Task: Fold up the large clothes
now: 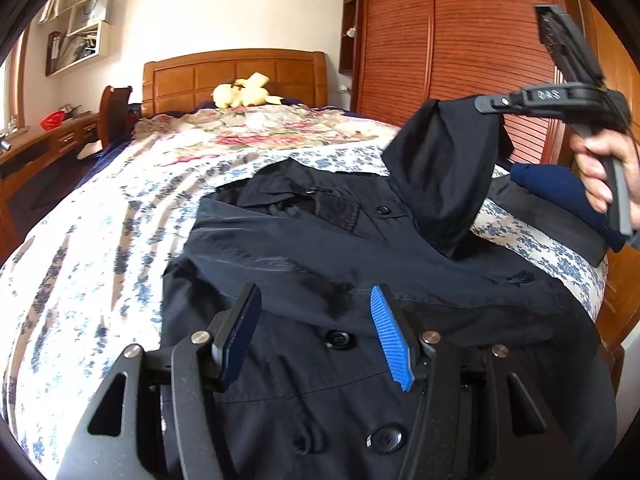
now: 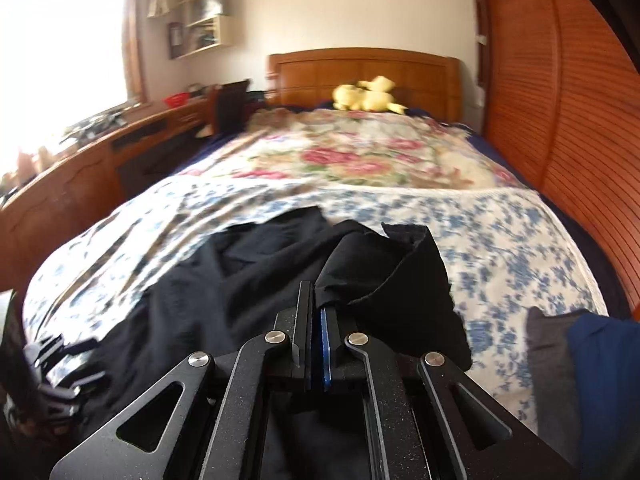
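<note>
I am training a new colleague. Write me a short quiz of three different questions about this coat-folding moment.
1. True or false: the right claw is shut on the coat's sleeve.
2. Which claw holds nothing? A) left B) right
3. Fill in: a yellow ____ lies by the headboard.

Key
1. True.
2. A: the left claw stands open above the black coat.
3. Plush toy.

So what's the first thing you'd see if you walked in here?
A big dark coat spread across the flowery bed, with the right gripper pinching its sleeve up in the air. Then the yellow plush toy by the wooden headboard.
</note>
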The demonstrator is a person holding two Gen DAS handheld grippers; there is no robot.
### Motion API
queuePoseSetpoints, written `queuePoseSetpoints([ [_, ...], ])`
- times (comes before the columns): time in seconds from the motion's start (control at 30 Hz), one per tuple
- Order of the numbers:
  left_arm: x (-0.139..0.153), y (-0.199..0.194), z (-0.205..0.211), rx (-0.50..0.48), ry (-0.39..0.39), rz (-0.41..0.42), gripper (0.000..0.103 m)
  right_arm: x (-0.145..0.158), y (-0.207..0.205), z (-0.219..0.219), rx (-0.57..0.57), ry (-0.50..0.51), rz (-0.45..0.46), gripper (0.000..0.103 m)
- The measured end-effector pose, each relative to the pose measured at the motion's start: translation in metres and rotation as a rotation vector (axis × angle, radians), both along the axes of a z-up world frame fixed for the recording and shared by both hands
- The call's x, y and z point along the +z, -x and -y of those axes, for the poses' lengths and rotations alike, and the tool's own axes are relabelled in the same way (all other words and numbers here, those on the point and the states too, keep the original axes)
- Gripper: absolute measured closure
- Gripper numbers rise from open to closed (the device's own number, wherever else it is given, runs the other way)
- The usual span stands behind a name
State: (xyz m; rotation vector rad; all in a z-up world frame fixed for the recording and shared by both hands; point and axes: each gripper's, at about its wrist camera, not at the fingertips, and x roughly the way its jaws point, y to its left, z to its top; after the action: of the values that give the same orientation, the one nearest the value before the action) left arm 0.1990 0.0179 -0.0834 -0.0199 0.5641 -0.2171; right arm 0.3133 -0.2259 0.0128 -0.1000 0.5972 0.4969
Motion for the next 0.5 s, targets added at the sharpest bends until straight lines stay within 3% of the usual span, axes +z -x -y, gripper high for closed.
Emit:
queuePoseSetpoints([
  [0.23, 0.006, 0.012, -0.014, 0.028, -0.008, 0.021, 0.047, -0.03, 0.042, -0.04, 0.12, 0.027, -0.089, 0.102],
  [0.5, 0.004, 0.01, -0.021, 0.037, -0.007, 0.014, 0.047, -0.08, 0.071, -0.063, 0.164, 0.07, -0.169, 0.102],
])
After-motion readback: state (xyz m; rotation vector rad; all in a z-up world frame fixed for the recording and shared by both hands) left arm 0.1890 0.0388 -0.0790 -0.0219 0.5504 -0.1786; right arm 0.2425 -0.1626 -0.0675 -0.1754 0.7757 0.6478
